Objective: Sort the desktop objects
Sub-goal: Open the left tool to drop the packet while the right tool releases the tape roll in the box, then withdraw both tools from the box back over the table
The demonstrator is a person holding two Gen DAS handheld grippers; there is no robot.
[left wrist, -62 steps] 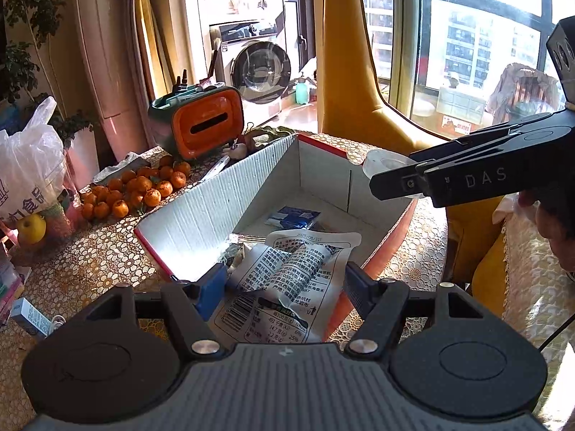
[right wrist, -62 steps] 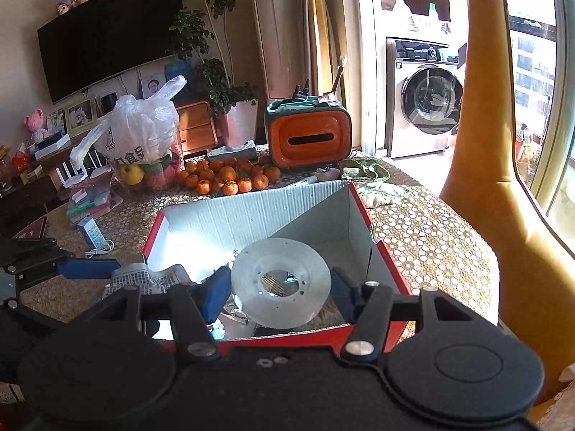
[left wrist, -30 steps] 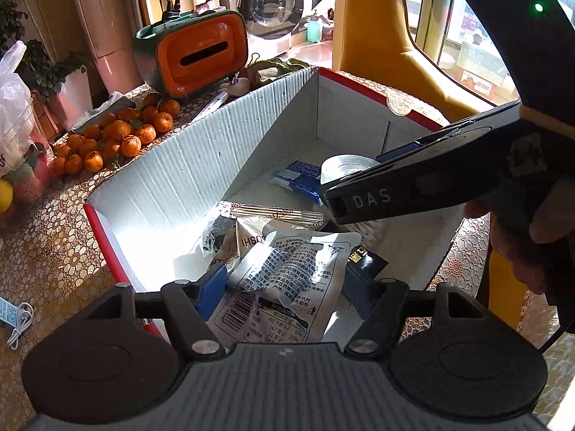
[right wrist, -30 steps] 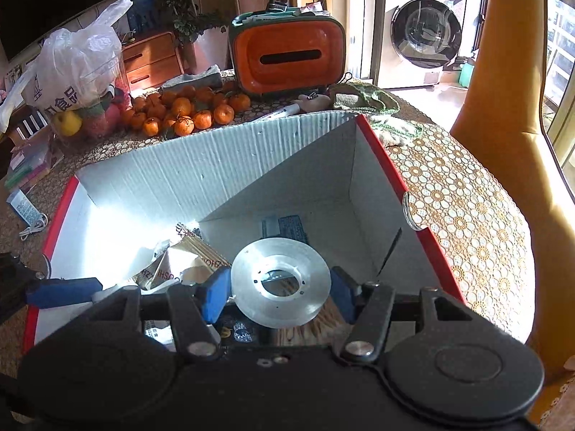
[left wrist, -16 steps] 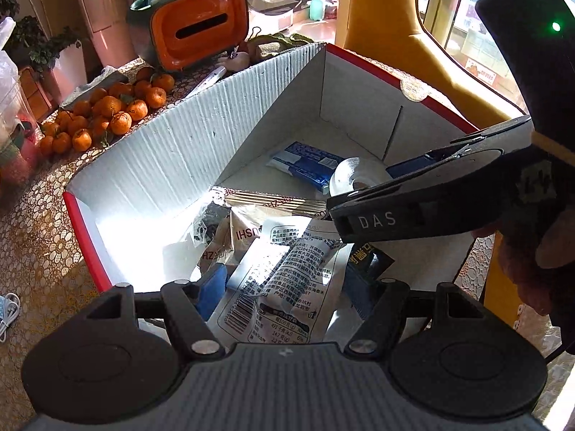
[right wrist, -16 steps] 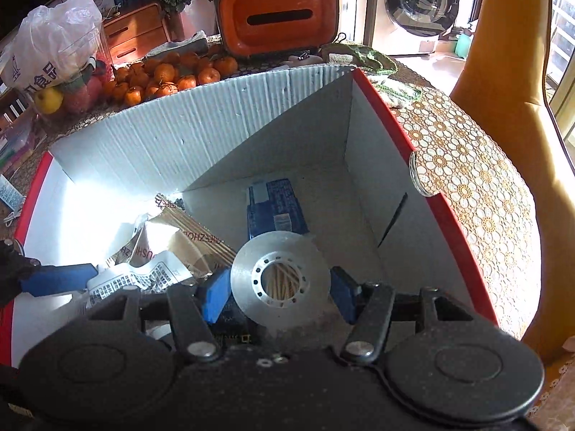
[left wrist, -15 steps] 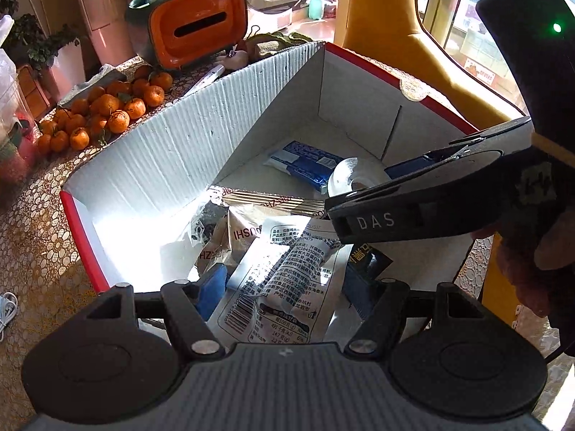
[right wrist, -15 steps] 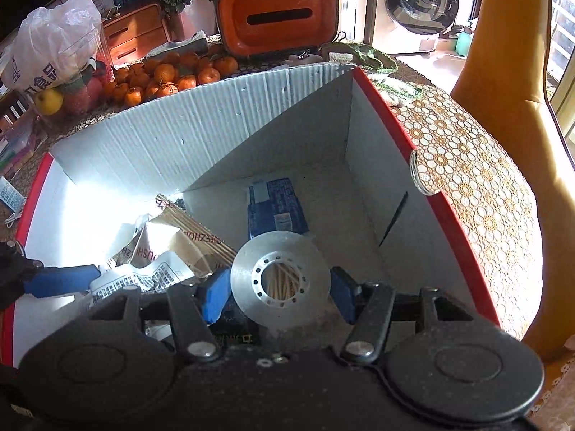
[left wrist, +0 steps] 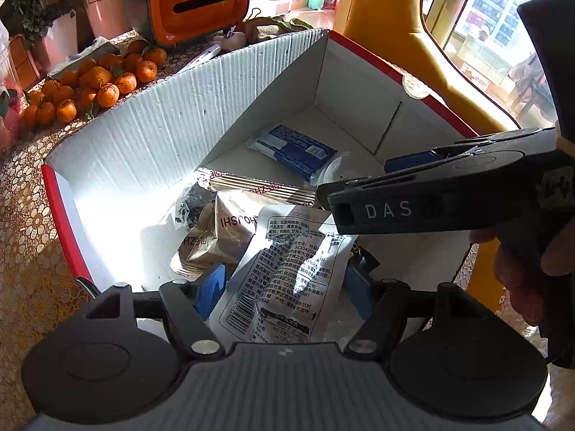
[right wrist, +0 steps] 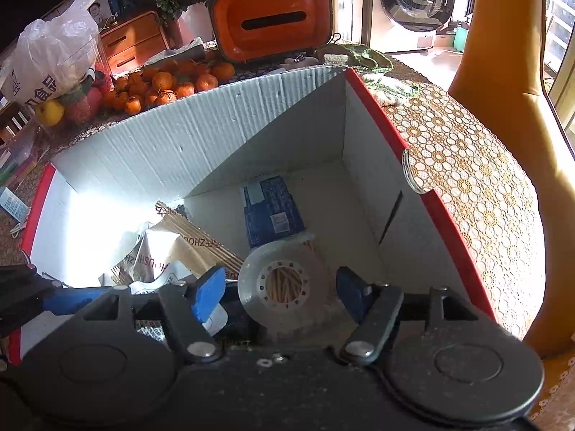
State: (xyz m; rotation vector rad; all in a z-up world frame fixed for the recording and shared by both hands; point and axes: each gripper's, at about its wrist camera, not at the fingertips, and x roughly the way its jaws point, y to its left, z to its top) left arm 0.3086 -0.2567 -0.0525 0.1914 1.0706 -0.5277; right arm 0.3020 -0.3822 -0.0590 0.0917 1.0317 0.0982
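Observation:
A white cardboard box with a red rim (left wrist: 363, 54) (right wrist: 373, 107) fills both views. My left gripper (left wrist: 285, 289) is shut on a white printed packet (left wrist: 287, 273) just inside the box's near wall. My right gripper (right wrist: 280, 292), low inside the box, is open. A round clear toothpick container (right wrist: 284, 283) (left wrist: 334, 168) lies tilted between its blue fingers (right wrist: 208, 292), with a gap on the left side. A blue packet (right wrist: 271, 212) (left wrist: 291, 151) and a gold snack bag (left wrist: 215, 237) (right wrist: 169, 251) lie on the box floor.
Behind the box are a pile of oranges (left wrist: 90, 82) (right wrist: 169, 86) and an orange tissue holder (left wrist: 197, 0) (right wrist: 273, 21). A white plastic bag (right wrist: 54, 57) stands at the far left. A yellow chair back (right wrist: 503, 54) rises on the right. A hand (left wrist: 521, 269) holds the right gripper.
Both grippers have gone lower into the box. The right gripper's fingers have spread and the toothpick container has dropped free, now tilted on the box floor. The left still holds the packet.

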